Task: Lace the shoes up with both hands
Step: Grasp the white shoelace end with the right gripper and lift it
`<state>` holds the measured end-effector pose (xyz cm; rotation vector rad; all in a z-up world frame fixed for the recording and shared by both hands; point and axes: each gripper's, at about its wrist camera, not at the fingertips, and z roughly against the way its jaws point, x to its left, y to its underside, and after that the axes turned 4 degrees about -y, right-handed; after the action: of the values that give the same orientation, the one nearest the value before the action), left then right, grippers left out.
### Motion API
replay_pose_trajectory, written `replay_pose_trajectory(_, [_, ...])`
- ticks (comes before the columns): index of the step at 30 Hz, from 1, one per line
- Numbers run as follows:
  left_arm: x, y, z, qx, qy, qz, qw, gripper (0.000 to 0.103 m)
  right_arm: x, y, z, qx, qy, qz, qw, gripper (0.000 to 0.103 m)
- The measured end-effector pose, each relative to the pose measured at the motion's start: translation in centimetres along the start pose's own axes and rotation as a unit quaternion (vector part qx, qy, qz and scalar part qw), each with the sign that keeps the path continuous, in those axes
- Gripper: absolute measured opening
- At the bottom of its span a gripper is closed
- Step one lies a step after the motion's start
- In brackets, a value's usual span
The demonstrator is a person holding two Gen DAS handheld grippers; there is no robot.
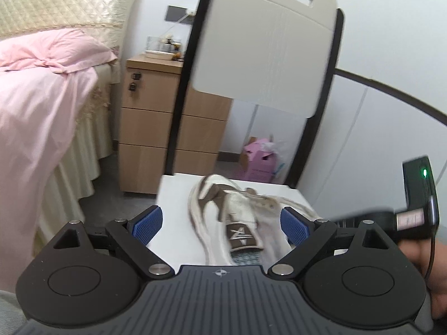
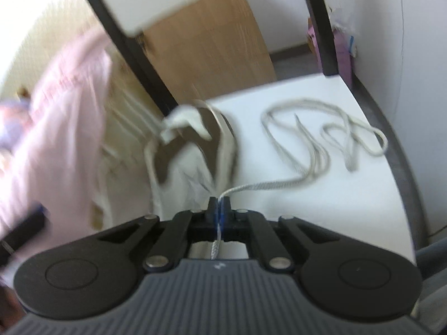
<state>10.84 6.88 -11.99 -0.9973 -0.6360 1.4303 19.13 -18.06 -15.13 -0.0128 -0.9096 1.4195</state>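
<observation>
A white and brown shoe (image 1: 237,217) lies on the white chair seat (image 1: 173,189), tongue label facing me. My left gripper (image 1: 220,223) is open around it. Its right blue pad (image 1: 294,226) is at the shoe's side and its left pad (image 1: 148,223) stands clear of it. In the right wrist view the shoe (image 2: 195,139) is blurred at the left. A grey-white lace (image 2: 307,139) lies in loose loops on the seat (image 2: 321,209). My right gripper (image 2: 220,206) is shut on one end of it, and a short tail pokes back between the fingers.
The chair's backrest (image 1: 265,50) rises just behind the seat. A wooden drawer cabinet (image 1: 156,128) and a bed with a pink blanket (image 1: 42,97) stand to the left. A pink box (image 1: 259,162) sits on the floor behind. A hand (image 1: 430,265) shows at the right edge.
</observation>
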Motion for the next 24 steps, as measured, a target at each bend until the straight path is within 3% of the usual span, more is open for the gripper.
replay_pose_trajectory(5, [-0.8, 0.4, 0.1, -0.007, 0.038, -0.017, 0.9991, 0.091, -0.2, -0.9, 1.4, -0.045, -0.079, -0.050, 0.995, 0.002])
replay_pose_trajectory(11, [-2.4, 1.0, -0.3, -0.006, 0.092, -0.048, 0.9946, 0.073, -0.4, -1.5, 2.0, -0.066, -0.133, -0.077, 0.986, 0.002])
replay_pose_trajectory(15, [-3.9, 1.7, -0.8, 0.000, 0.104, -0.084, 0.9910, 0.057, -0.6, -2.0, 2.3, -0.071, -0.164, -0.090, 0.980, 0.002])
replay_pose_trajectory(20, [-4.3, 2.1, -1.3, 0.001, 0.113, -0.083, 0.9901, 0.045, -0.3, -2.1, 2.8, -0.069, -0.200, -0.094, 0.973, 0.003])
replay_pose_trajectory(23, [-3.9, 2.0, -1.5, 0.002, 0.112, -0.067, 0.9914, 0.029, 0.2, -2.0, 2.6, -0.060, -0.210, -0.089, 0.972, 0.002])
replay_pose_trajectory(24, [-3.7, 1.9, -1.6, 0.005, 0.111, -0.062, 0.9919, 0.019, 0.3, -2.0, 2.5, -0.058, -0.213, -0.089, 0.971, 0.003])
